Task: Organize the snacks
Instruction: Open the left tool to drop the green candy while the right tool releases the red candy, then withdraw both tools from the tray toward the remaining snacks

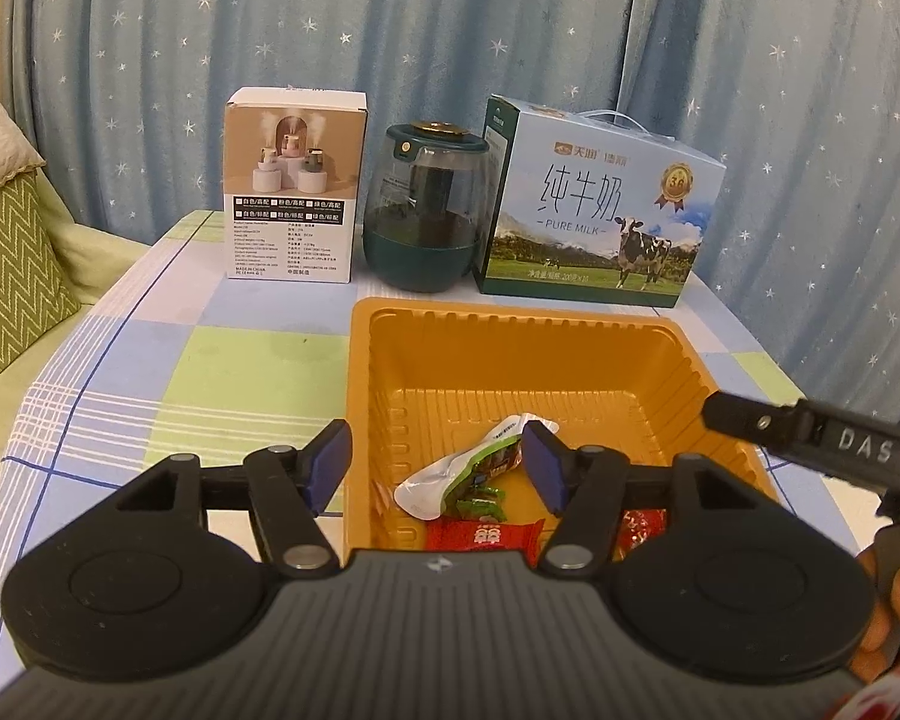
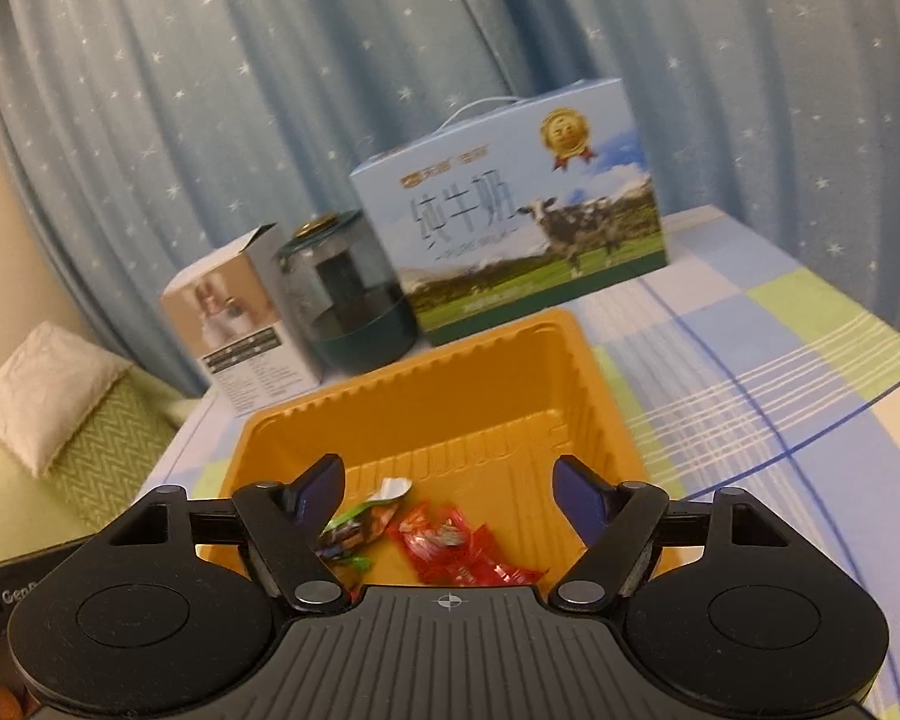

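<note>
An orange plastic tray point(image 1: 510, 324) sits on the checked tablecloth and also shows in the right wrist view point(image 2: 426, 414). In it lie a white and green snack packet point(image 1: 456, 468), a red packet point(image 1: 483, 534) and another red packet point(image 1: 642, 525). In the right wrist view the green packet point(image 2: 360, 525) and crinkled red wrappers point(image 2: 456, 546) lie on the tray floor. My left gripper point(image 1: 435, 462) is open and empty above the tray's near left part. My right gripper point(image 2: 450, 495) is open and empty above the tray; one of its fingers point(image 1: 750, 420) enters the left wrist view from the right.
At the back of the table stand a humidifier box point(image 1: 294, 186), a dark green jar point(image 1: 426, 210) and a pure milk carton point(image 1: 594, 204). A starred blue curtain point(image 1: 450, 18) hangs behind. A green cushion point(image 1: 6, 276) lies on a sofa at the left.
</note>
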### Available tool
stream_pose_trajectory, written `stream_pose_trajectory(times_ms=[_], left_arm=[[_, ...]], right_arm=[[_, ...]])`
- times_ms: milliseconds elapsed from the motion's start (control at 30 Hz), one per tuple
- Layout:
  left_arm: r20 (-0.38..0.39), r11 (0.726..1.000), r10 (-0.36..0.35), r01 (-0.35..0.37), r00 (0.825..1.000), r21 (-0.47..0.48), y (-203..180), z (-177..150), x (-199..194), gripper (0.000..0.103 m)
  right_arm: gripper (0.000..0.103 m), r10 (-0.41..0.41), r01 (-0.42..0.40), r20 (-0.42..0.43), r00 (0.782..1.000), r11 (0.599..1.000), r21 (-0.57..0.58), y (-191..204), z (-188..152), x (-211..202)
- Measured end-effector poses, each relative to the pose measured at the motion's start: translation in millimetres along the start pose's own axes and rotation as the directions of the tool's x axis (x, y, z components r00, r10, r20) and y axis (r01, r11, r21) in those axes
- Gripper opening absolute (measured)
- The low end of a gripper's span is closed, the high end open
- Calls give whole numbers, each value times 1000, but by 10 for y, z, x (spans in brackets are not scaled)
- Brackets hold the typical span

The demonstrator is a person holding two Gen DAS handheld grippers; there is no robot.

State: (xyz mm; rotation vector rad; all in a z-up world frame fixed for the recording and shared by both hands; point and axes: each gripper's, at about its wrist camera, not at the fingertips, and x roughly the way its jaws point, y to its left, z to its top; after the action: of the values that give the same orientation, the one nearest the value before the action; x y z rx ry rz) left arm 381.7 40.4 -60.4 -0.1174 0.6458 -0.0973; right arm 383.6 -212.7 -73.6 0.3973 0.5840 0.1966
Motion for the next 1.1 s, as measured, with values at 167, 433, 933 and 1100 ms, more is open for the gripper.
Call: stream_pose_trajectory(times_ms=[167, 433, 933, 1100], left_arm=[[-9, 1000, -2, 2, 1000, 10, -25, -28, 14, 60], [-9, 1000, -5, 5, 1000, 20, -55, -53, -2, 63], [3, 998, -14, 14, 1000, 66, -104, -221, -322, 63], [3, 996, -30, 30, 1000, 81, -162, -359, -544, 63]], right_arm=[[76, -48, 48, 9, 999, 999, 17, -67, 6, -29], [76, -64, 64, 18, 998, 998, -5, -44, -9, -70], [76, -100, 104, 55, 993, 992, -70, -91, -84, -430], [76, -83, 90, 64, 994, 990, -108, -89, -152, -666]])
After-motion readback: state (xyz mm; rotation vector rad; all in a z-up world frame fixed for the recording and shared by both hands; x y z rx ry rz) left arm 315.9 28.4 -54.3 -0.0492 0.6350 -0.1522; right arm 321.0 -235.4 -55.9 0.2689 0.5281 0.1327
